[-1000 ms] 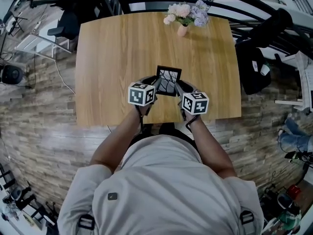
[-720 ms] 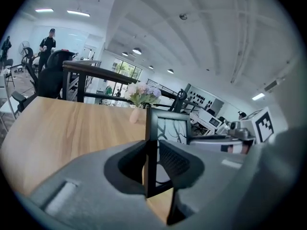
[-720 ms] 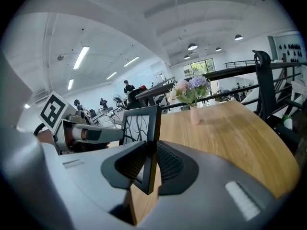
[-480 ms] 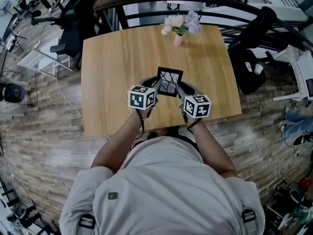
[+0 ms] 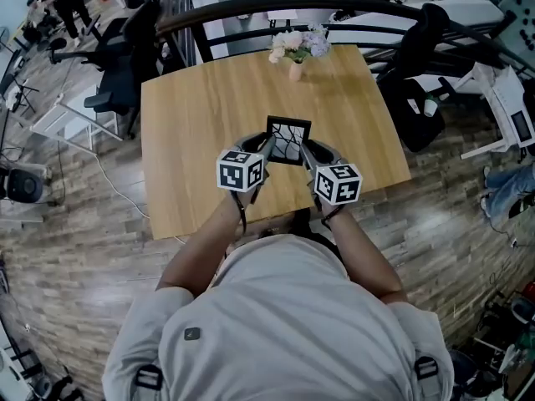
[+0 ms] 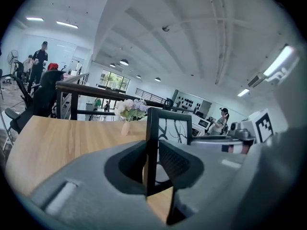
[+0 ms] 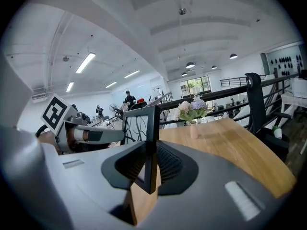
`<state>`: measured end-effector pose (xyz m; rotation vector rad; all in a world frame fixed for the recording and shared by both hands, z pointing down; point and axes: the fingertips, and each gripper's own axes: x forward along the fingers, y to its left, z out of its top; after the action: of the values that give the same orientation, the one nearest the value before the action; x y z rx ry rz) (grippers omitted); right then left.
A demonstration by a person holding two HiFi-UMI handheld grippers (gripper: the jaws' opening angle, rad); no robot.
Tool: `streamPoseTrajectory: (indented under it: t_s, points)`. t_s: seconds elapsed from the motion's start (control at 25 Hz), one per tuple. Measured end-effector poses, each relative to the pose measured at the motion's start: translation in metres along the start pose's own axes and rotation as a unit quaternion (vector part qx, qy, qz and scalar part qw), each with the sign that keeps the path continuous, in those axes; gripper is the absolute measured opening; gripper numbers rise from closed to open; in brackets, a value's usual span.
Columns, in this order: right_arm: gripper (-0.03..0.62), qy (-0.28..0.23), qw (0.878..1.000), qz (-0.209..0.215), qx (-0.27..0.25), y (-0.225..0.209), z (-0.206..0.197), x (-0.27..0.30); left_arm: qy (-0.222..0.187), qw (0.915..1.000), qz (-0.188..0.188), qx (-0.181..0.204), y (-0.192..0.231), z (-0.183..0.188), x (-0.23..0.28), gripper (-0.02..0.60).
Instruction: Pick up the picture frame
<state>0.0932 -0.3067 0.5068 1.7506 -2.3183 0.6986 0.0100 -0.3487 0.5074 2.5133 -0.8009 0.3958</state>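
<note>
A wooden surface (image 5: 192, 124) fills the middle of the head view. A person (image 5: 276, 324) stands at its near edge and reaches over it with both claws. The left claw (image 5: 266, 149) is clamped on the left edge of a black frame (image 5: 288, 139). The right claw (image 5: 307, 150) grips the right edge, and its jaws have just been closing on it. The frame stands upright between them, over the near middle of the surface. Only the gripper views show each edge pinched between ribbed pads (image 6: 173, 163), with wood visible beneath the frame's lower corner. A small vase of flowers (image 5: 294, 50) sits at the far edge, well apart.
</note>
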Motion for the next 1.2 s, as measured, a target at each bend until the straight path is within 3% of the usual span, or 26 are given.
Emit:
streamPoseTrajectory:
  t_s: [0.56,0.92,1.2]
  points:
    - [0.078,-0.029,0.999,-0.023,-0.008,0.017,-0.006,-0.055,-0.010,0.9993,-0.030,0.021,-0.043,-0.012,-0.029,0.077]
    - [0.078,-0.043,0.999,-0.015,-0.015,0.011,-0.004,-0.104,-0.023,0.9991,-0.025,0.024,-0.090,-0.014,-0.039,0.077]
    - [0.075,-0.047,0.999,-0.001,-0.014,-0.003,-0.025,-0.169,-0.027,0.9992,-0.013,0.026,-0.154,-0.038,-0.044,0.077]
